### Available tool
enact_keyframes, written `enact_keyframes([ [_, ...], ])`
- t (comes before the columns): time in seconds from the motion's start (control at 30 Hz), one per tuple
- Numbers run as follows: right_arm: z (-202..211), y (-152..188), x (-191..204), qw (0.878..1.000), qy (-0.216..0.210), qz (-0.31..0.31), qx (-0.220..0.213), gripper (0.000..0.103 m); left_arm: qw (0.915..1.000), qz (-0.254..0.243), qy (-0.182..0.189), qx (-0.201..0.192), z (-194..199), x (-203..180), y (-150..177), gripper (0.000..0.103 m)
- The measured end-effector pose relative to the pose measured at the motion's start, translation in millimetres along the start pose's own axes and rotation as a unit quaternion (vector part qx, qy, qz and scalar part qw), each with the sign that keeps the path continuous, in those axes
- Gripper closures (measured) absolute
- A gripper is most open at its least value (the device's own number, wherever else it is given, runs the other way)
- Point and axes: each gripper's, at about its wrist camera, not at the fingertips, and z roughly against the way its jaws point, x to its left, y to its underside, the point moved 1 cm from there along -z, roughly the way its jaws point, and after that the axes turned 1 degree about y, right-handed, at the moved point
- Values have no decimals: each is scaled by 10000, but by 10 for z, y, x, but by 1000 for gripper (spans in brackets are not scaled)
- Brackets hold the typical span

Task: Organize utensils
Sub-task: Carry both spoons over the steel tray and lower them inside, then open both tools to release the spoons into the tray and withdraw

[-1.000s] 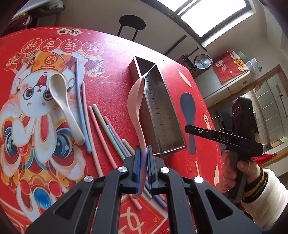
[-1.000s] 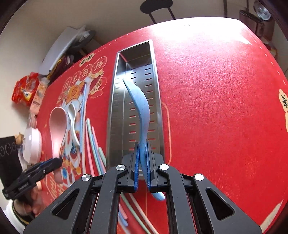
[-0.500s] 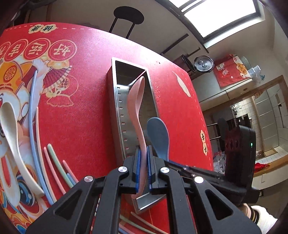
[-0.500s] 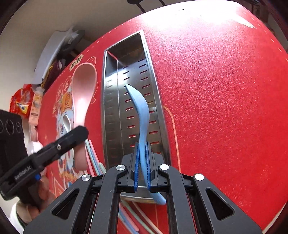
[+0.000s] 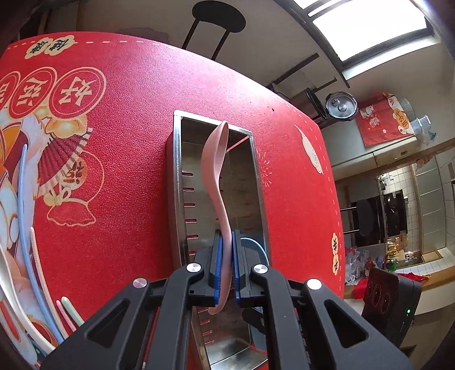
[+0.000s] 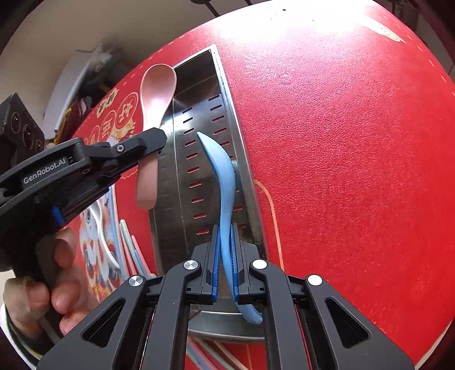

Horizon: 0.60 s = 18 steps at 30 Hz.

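My left gripper (image 5: 226, 242) is shut on the handle of a pink spoon (image 5: 214, 170), which hangs bowl-forward over the long steel perforated tray (image 5: 177, 176). My right gripper (image 6: 225, 236) is shut on a light blue spoon (image 6: 224, 182), held lengthwise above the same tray (image 6: 227, 94). From the right wrist view, the left gripper (image 6: 156, 141) comes in from the left with the pink spoon (image 6: 157, 91) at the tray's left wall. A sliver of the blue spoon (image 5: 256, 244) shows just right of my left fingers.
A red printed tablecloth (image 6: 355, 142) covers the round table. Several pastel chopsticks (image 5: 28, 256) and a white spoon (image 6: 102, 236) lie left of the tray. A person's hand (image 6: 57, 284) grips the left tool. A black stool (image 5: 219, 17) stands beyond the far edge.
My left gripper carried the pink spoon rightward from above the chopsticks to over the tray. My right gripper sank a little toward the tray with the blue spoon.
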Motion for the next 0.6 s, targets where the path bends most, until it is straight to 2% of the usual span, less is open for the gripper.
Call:
enact_keyframes([
  [0.17, -57, 5, 55, 10000, 57, -13, 43, 96, 9997, 22, -170, 181, -114, 27, -35, 96],
  [0.4, -97, -8, 95, 9999, 1, -69, 135, 94, 9999, -78, -86, 129, -27, -53, -75, 95],
  [0.5, 9, 0, 153, 10000, -17, 29, 22, 94, 9994, -327, -98, -59, 192, -108, -70, 86],
  [0.57, 126, 29, 219, 9998, 3, 184, -120, 94, 9984, -502, -149, -221, 353, -161, -65, 67],
  [0.6, 189, 53, 261, 9993, 80, 315, -211, 94, 9976, -585, -169, -317, 448, -181, -59, 62],
])
